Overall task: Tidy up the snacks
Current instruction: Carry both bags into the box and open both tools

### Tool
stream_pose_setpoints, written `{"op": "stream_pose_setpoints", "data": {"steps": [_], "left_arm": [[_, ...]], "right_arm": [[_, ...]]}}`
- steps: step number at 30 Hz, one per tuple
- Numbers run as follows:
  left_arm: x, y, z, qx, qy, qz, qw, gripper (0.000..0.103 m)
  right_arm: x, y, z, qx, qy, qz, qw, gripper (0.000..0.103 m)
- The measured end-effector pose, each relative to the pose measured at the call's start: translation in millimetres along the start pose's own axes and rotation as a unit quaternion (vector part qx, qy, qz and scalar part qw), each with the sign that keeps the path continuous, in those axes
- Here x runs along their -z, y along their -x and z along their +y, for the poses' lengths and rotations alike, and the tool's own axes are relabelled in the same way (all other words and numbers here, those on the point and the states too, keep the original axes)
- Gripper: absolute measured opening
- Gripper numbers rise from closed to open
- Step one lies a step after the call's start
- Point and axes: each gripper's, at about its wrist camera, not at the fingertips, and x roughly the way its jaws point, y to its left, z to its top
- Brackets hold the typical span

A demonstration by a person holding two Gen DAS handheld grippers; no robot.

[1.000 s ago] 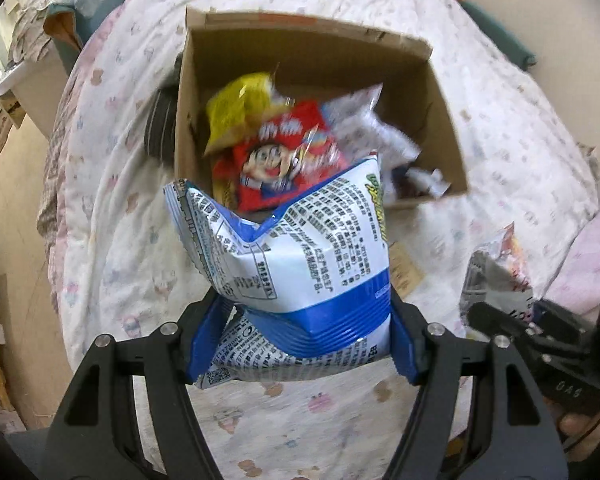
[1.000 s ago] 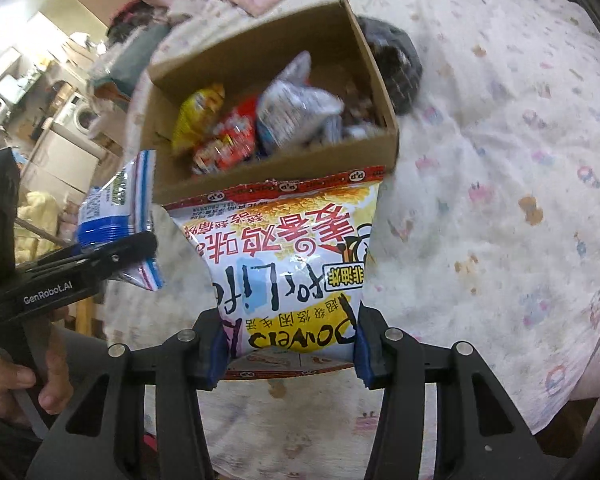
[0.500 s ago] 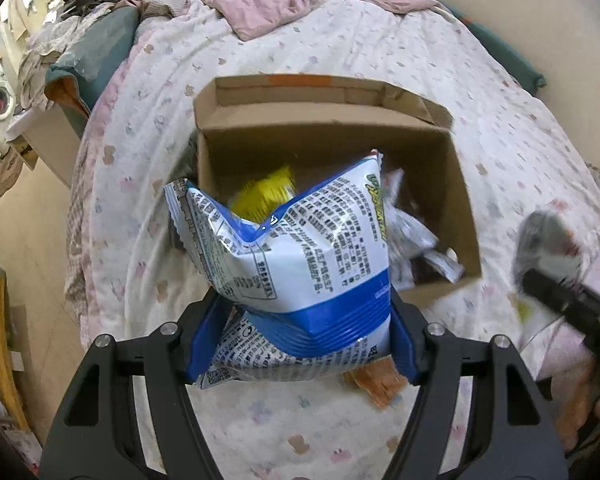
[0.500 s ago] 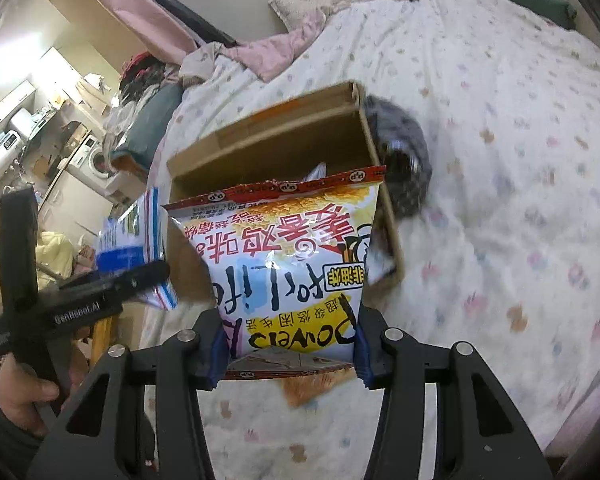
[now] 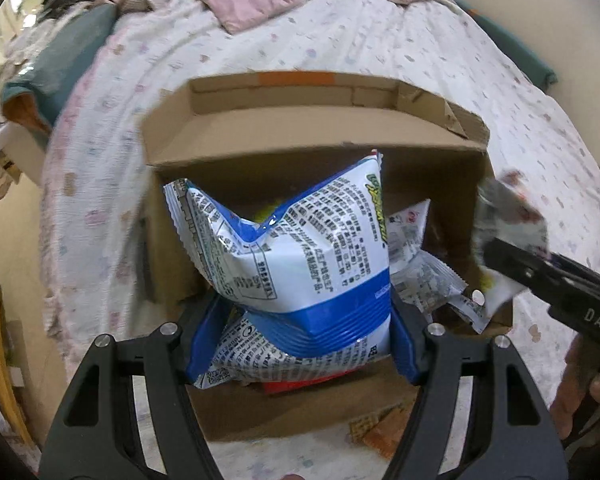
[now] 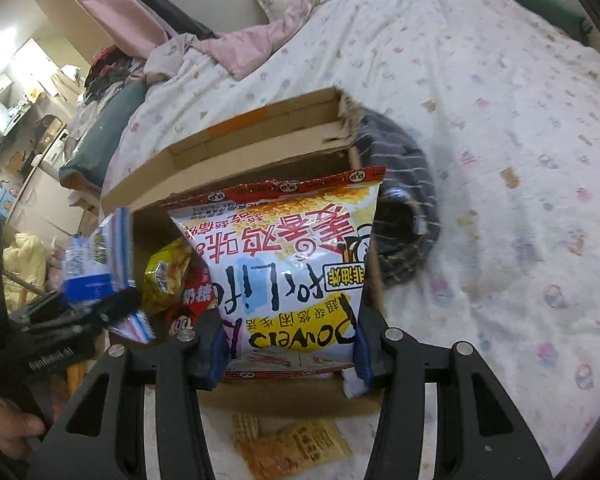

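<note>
Two bags are in your claws at once, both held over the open cardboard box point(image 5: 316, 120) on the bed point(image 6: 480, 100). Your left claw point(image 5: 296, 336) is clamped on the blue-and-white snack bag point(image 5: 300, 248), and your right claw point(image 6: 288, 344) is clamped on the red-and-yellow snack bag point(image 6: 292, 256); neither is let go yet. Several packets already lie inside the box: a yellow packet point(image 6: 168, 272), a red one point(image 6: 196, 300) beside it, and silvery white packets point(image 5: 424, 276) toward the right wall. Judging from this, the sorting is well along. What remains, as far as you can see, is releasing these two bags into the box and fetching the orange packet point(image 6: 296, 452) lying on the bed just in front of it.
</note>
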Motion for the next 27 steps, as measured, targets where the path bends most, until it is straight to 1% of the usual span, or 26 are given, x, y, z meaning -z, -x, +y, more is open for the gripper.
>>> {"op": "stream_pose_setpoints", "data": {"steps": [2, 4, 6, 8, 9, 12, 13, 14, 15, 16, 20, 24, 27], "left_arm": [[1, -11, -5, 0.020, -0.003, 0.015, 0.9997, 0.068], [3, -19, -9, 0.031, -0.007, 0.025, 0.9992, 0.068], [3, -22, -10, 0.027, -0.007, 0.029, 0.9992, 0.069], [1, -24, -10, 0.023, -0.010, 0.030, 0.9992, 0.069], [0, -23, -10, 0.021, -0.011, 0.028, 0.9993, 0.069], [0, -23, -12, 0.015, -0.008, 0.032, 0.9994, 0.076], [0, -22, -13, 0.015, -0.010, 0.030, 0.9994, 0.087], [0, -23, -14, 0.011, -0.014, 0.028, 0.9995, 0.097], [0, -22, -15, 0.005, -0.018, 0.025, 0.9995, 0.100], [1, -22, -14, 0.006, -0.017, 0.025, 0.9995, 0.103], [2, -20, -8, 0.013, -0.002, 0.029, 0.9995, 0.103], [2, -10, -5, 0.013, 0.002, 0.016, 0.9998, 0.103], [1, -4, -4, 0.010, 0.003, 0.005, 0.9999, 0.103]], "right_arm": [[-4, -10, 1, -0.012, -0.001, 0.004, 1.000, 0.051], [-9, -19, 2, -0.019, -0.002, 0.007, 1.000, 0.051], [-14, -28, 2, -0.023, -0.003, 0.007, 1.000, 0.051], [-16, -32, -1, -0.037, -0.011, 0.006, 0.999, 0.053], [-17, -33, -1, -0.035, -0.011, 0.003, 0.999, 0.053], [-19, -34, 1, -0.032, -0.008, -0.008, 0.999, 0.054], [-20, -33, 3, -0.024, -0.007, -0.015, 1.000, 0.061], [-20, -32, 4, -0.017, -0.001, -0.020, 1.000, 0.075], [-20, -32, 6, -0.019, 0.002, -0.023, 1.000, 0.089], [-20, -30, 7, -0.024, 0.002, -0.026, 0.999, 0.092], [-20, -18, 10, -0.038, 0.007, -0.044, 0.998, 0.093], [-21, -6, 12, -0.042, 0.009, -0.059, 0.997, 0.093], [-21, -2, 9, -0.042, 0.008, -0.059, 0.997, 0.093]]}}
